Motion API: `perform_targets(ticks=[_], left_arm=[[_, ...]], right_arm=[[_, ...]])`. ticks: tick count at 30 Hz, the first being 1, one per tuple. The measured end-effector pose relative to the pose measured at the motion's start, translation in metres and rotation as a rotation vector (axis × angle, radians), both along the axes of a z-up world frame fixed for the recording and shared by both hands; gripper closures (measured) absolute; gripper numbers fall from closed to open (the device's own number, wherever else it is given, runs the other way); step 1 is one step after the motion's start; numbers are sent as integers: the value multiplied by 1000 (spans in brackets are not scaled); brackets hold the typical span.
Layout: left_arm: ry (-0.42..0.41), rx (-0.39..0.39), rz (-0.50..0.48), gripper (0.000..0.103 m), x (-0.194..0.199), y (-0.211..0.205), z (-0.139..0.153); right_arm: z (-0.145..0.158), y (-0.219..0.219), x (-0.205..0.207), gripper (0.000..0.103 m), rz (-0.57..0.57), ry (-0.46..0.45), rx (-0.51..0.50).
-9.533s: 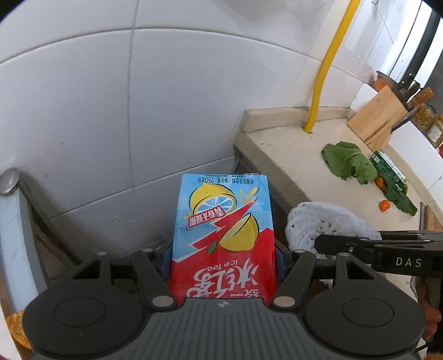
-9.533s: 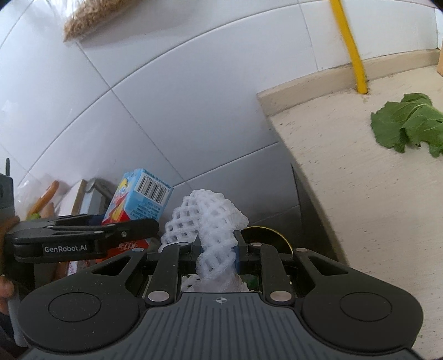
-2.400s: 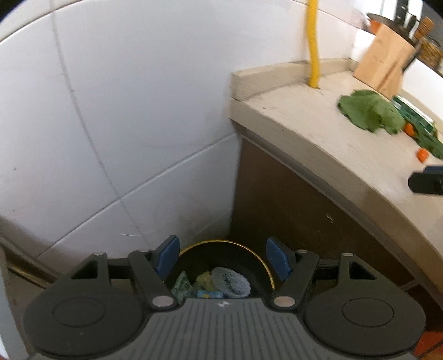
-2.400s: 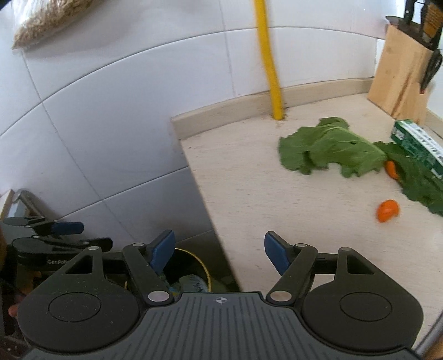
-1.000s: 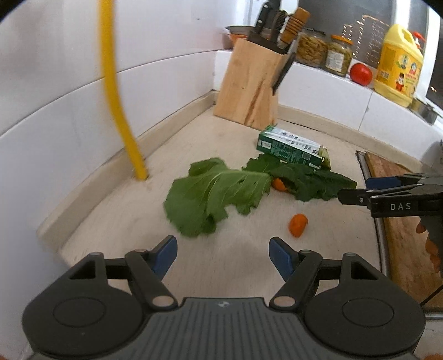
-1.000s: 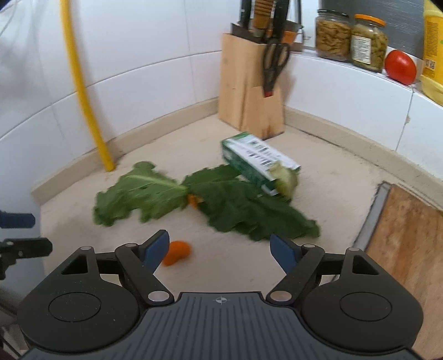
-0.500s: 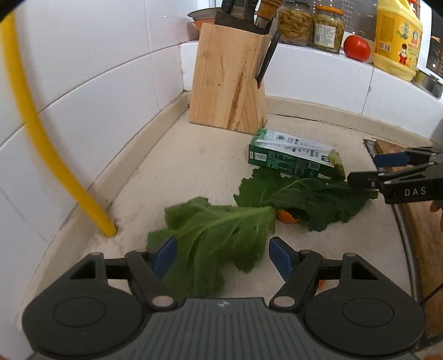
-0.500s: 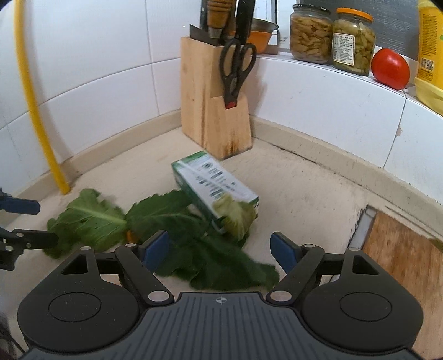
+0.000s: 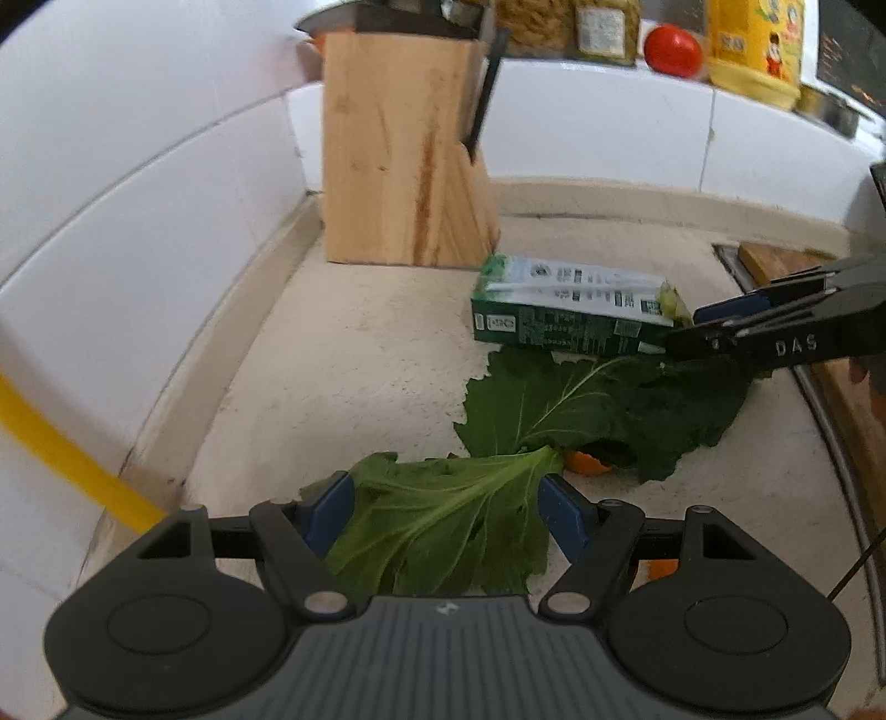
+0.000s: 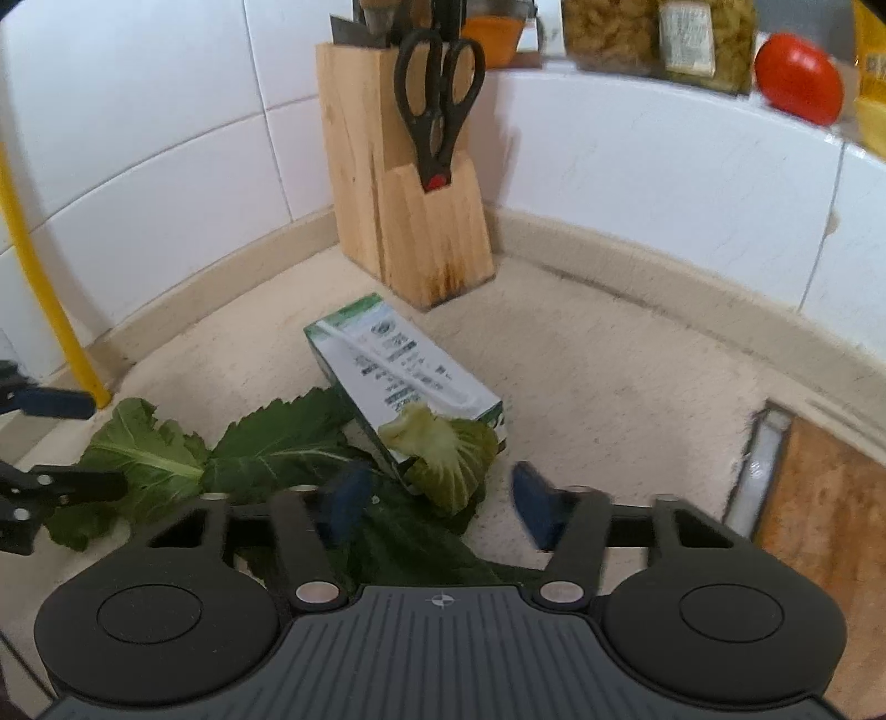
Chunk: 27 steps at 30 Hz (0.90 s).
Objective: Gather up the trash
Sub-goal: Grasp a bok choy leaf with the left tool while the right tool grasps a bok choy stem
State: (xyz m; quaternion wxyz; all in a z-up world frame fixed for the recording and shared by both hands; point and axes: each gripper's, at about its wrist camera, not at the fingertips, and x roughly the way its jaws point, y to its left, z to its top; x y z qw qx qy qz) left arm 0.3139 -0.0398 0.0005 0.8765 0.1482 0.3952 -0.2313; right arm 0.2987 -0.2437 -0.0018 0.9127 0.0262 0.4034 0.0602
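Note:
A light green leaf (image 9: 443,520) lies on the beige counter between the open jaws of my left gripper (image 9: 443,518). A darker leaf (image 9: 603,410) lies beyond it, over an orange peel piece (image 9: 590,462). A green carton (image 9: 570,318) lies on its side behind the leaves. My right gripper (image 10: 434,501) is open, its jaws on either side of the carton's (image 10: 398,376) near end and a wilted leaf (image 10: 443,448). It also shows in the left wrist view (image 9: 764,332), at the carton's right end. The left gripper's fingers (image 10: 50,401) show at the left.
A wooden knife block (image 9: 398,160) with scissors (image 10: 437,105) stands in the corner. A yellow pipe (image 10: 39,277) runs down the left wall. Jars, a tomato (image 10: 797,77) and a yellow bottle (image 9: 753,50) sit on the ledge. A wooden board (image 10: 830,526) lies at the right.
Both grippers have moved forward and lower over the counter. The left now straddles the light leaf; the right has closed in on the carton's near end. Both stay open.

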Motion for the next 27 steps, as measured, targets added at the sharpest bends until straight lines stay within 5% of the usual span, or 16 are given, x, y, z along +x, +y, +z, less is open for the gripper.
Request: perform_targets(ticks=[3,9,20,27], left_arm=[[36,28,-18,36,10,-4,-10],[158,-2,-38,59,2,3,-18],[257,-157,-125,62,-70,7,-7],[212,-136,26,51,-57,8,-16]], right_arm=[[-6,-6,3,77,-11,42,50],[-3,-12,-8,90,-17,60,108],[17,-10,-51,92,25,99,206],[15,-22,-58,92,-10,110,186]])
